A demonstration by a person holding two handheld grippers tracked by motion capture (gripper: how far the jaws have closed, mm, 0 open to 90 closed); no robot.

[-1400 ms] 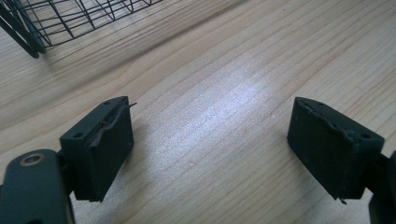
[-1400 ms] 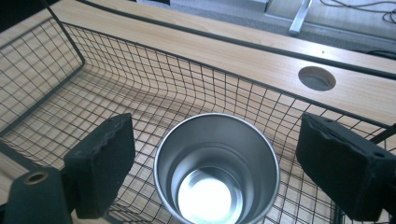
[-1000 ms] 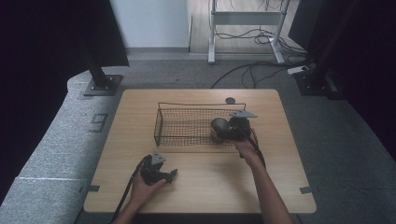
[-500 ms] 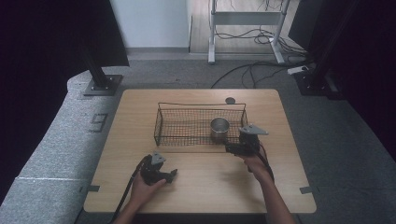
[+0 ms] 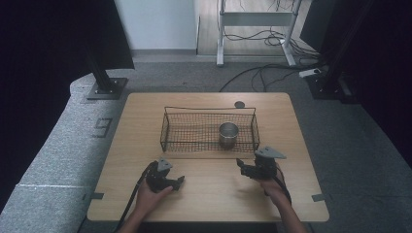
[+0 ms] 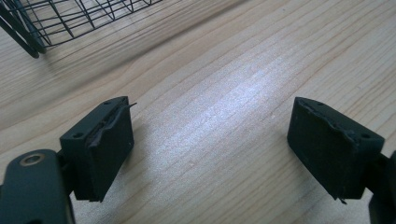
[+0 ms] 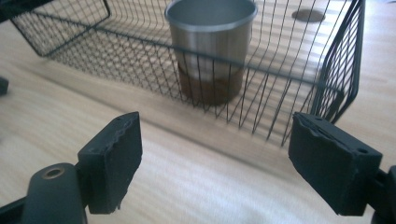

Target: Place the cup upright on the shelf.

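A steel cup (image 5: 228, 134) stands upright in the right half of a black wire basket (image 5: 209, 109) at mid table. In the right gripper view the cup (image 7: 210, 46) shows behind the basket's near wall (image 7: 336, 70). My right gripper (image 5: 243, 167) rests low over the wood just in front of the basket's right end. Its jaws (image 7: 215, 154) stand apart with nothing between them, though they have just been closing. My left gripper (image 5: 176, 183) sits at the front left of the table. It is open over bare wood (image 6: 210, 140).
A small dark round disc (image 5: 239, 104) lies on the table beyond the basket. The basket's corner (image 6: 28, 28) lies up and left of my left gripper. Grey floor, cables and dark stands surround the wooden table (image 5: 301, 194).
My right gripper has drawn back from the cup in the basket toward the table's near side and sunk lower. The cup stays upright in the basket. The left hand has kept still.
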